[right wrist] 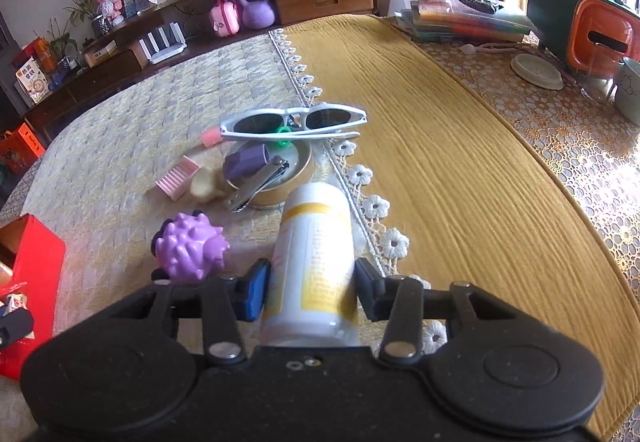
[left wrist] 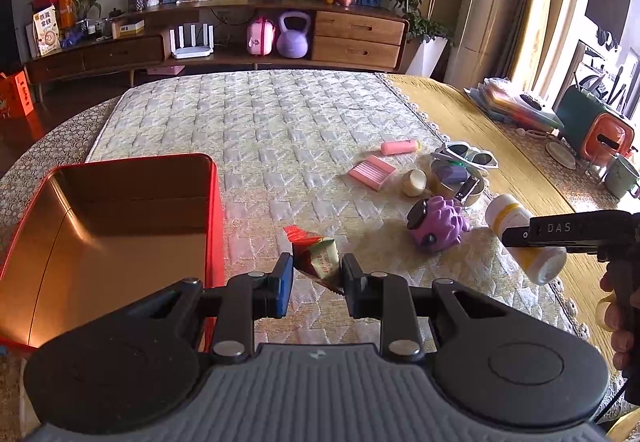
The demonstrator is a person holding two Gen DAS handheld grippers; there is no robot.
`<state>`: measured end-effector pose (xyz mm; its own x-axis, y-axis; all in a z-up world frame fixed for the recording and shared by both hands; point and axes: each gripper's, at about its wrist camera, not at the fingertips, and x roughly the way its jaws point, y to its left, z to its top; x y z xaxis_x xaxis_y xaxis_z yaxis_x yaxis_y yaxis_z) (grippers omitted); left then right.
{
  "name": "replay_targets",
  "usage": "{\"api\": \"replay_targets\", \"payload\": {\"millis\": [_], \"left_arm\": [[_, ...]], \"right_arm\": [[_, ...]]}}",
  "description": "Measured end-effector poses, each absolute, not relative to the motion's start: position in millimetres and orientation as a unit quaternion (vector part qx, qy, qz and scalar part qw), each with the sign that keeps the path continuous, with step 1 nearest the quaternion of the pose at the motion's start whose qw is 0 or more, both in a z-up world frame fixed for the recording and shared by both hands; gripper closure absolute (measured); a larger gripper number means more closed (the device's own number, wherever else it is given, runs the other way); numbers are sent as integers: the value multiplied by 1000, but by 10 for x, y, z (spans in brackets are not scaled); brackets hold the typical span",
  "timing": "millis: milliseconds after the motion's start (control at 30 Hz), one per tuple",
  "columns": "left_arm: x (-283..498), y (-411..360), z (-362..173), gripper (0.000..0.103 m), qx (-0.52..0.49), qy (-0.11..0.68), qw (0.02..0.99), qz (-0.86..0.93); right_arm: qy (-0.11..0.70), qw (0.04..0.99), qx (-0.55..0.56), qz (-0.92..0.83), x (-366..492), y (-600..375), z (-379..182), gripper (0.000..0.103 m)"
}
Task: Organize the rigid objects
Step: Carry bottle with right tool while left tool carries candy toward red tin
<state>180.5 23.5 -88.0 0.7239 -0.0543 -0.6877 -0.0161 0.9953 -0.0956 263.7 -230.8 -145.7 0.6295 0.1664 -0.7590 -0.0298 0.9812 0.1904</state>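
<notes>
My left gripper (left wrist: pixel 316 276) is shut on a small red and cream snack packet (left wrist: pixel 320 258), held just right of the open red tin box (left wrist: pixel 214 226), which looks bare inside. In the right wrist view my right gripper (right wrist: pixel 311 290) is shut on a white and yellow bottle (right wrist: pixel 312 242); both pads touch its sides. The same bottle (left wrist: pixel 516 216) shows in the left wrist view under a black finger (left wrist: pixel 560 231). A purple spiky toy (right wrist: pixel 188 250) lies just left of the bottle. Beyond it, white sunglasses (right wrist: pixel 296 122) rest on a round tin (right wrist: pixel 292 188) holding a nail clipper (right wrist: pixel 260 182).
A pink ribbed piece (left wrist: pixel 372 171), a pink tube (left wrist: pixel 400 147) and a small cream cup (left wrist: pixel 414 182) lie near the round tin. Books (right wrist: pixel 472 18), an orange and green box (right wrist: pixel 592 34) and a mug (right wrist: pixel 630 90) stand at the table's right. A hand (left wrist: pixel 622 322) grips the right tool.
</notes>
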Motion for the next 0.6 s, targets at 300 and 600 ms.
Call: {"api": "replay_targets", "payload": {"millis": [300, 600], "left_arm": [[1668, 399, -659, 77, -49, 352, 935, -9], [1500, 762, -414, 77, -39, 337, 941, -9]], "right_arm": [[400, 905, 83, 117, 2277, -2133, -944, 59], [378, 904, 74, 186, 2069, -1565, -591, 59]]}}
